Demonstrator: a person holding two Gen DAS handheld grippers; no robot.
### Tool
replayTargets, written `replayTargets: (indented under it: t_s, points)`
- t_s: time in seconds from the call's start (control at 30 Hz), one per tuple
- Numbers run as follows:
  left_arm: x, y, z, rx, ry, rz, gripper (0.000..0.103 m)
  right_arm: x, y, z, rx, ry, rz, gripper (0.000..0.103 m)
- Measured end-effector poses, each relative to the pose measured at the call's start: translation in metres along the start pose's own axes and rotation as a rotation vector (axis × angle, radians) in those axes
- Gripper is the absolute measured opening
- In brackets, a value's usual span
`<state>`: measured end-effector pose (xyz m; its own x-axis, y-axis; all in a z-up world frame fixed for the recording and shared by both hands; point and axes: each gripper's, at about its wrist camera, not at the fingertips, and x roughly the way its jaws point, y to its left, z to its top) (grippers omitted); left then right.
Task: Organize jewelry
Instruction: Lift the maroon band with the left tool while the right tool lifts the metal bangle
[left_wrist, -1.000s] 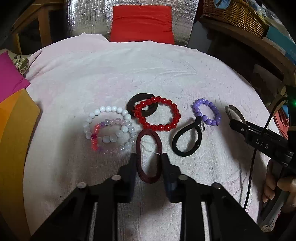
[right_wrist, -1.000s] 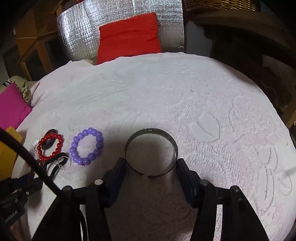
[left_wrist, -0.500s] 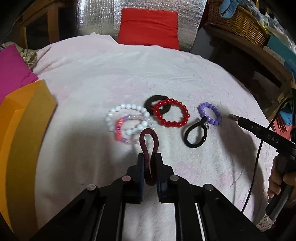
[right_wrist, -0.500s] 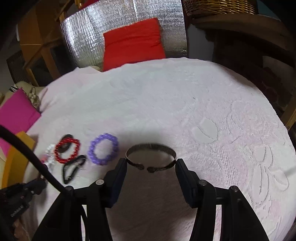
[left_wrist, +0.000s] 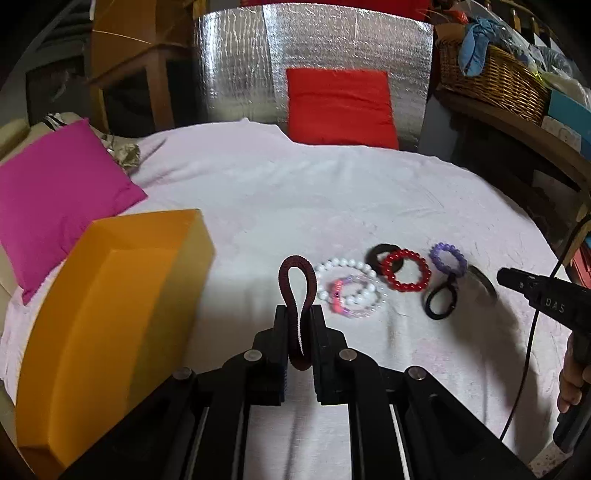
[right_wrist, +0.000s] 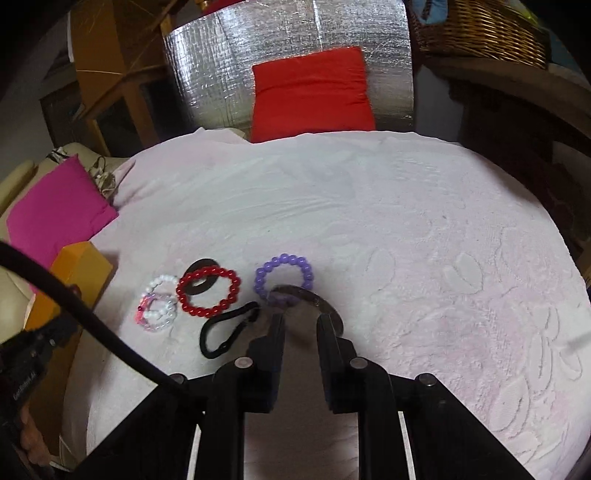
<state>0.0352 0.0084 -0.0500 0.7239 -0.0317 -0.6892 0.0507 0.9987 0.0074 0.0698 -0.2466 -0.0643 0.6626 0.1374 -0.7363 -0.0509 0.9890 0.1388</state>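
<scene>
My left gripper (left_wrist: 300, 314) is shut on a dark red hair tie (left_wrist: 297, 260), whose loop sticks up past the tips, off the cloth, beside an open orange box (left_wrist: 110, 295). On the cloth lie white (left_wrist: 347, 264), red (left_wrist: 404, 288) and purple (left_wrist: 436, 258) bead bracelets and a black hair tie (left_wrist: 427, 304). My right gripper (right_wrist: 301, 319) has its jaws closing. A metal bangle (right_wrist: 314, 297) is caught at their tips, tilted and blurred. It hangs over the near edge of the purple bracelet (right_wrist: 284, 258).
A pale pink towel (left_wrist: 332, 192) covers the round surface. A magenta cushion (left_wrist: 55, 192) lies at its left edge and a red cushion (left_wrist: 340, 107) leans on a silver foil panel behind. A wicker basket (left_wrist: 491, 74) stands on a shelf at the back right.
My left gripper shut on the dark red hair tie and lifted it leftward, bringing the orange box into view. The right jaws narrowed on the bangle and carried it up and left to the purple bracelet.
</scene>
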Motion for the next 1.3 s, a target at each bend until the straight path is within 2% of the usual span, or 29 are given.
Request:
replayTargets:
  t_s: [0.17, 0.4, 0.6, 0.83, 0.93, 0.97, 1.03, 1.07, 1.13, 1.3]
  points:
    - [-0.001, 0.005, 0.003, -0.004, -0.020, 0.010, 0.011, 0.000, -0.002, -0.005, -0.015, 0.015, -0.015, 0.019]
    - [-0.005, 0.000, 0.004, 0.009, -0.027, 0.023, 0.011, -0.002, -0.002, -0.002, -0.019, -0.007, -0.025, 0.019]
    - [-0.003, -0.002, 0.003, 0.007, -0.024, 0.020, 0.011, -0.012, 0.000, 0.000, -0.030, -0.044, -0.004, 0.018]
    - [-0.004, -0.007, 0.005, 0.011, -0.031, 0.010, 0.011, -0.026, -0.017, 0.004, 0.036, -0.074, 0.040, 0.018]
    - [-0.002, -0.012, 0.004, 0.021, -0.027, 0.011, 0.011, -0.020, -0.023, 0.005, 0.057, -0.004, 0.056, 0.018]
    - [-0.002, -0.013, 0.004, 0.022, -0.025, 0.009, 0.011, -0.015, -0.027, 0.003, 0.092, 0.017, 0.053, 0.022]
    - [-0.001, -0.017, 0.004, 0.028, -0.018, 0.002, 0.011, -0.007, -0.029, 0.001, 0.118, 0.031, 0.066, 0.057]
    - [0.000, -0.018, 0.003, 0.032, -0.018, 0.002, 0.011, -0.003, -0.028, 0.000, 0.117, 0.030, 0.062, 0.082]
    - [0.000, -0.019, 0.003, 0.037, -0.019, 0.002, 0.011, 0.001, -0.019, -0.003, 0.070, 0.006, 0.042, 0.084]
    - [0.001, -0.014, 0.004, 0.026, -0.013, 0.003, 0.011, 0.033, 0.008, -0.013, -0.108, 0.073, -0.034, 0.085]
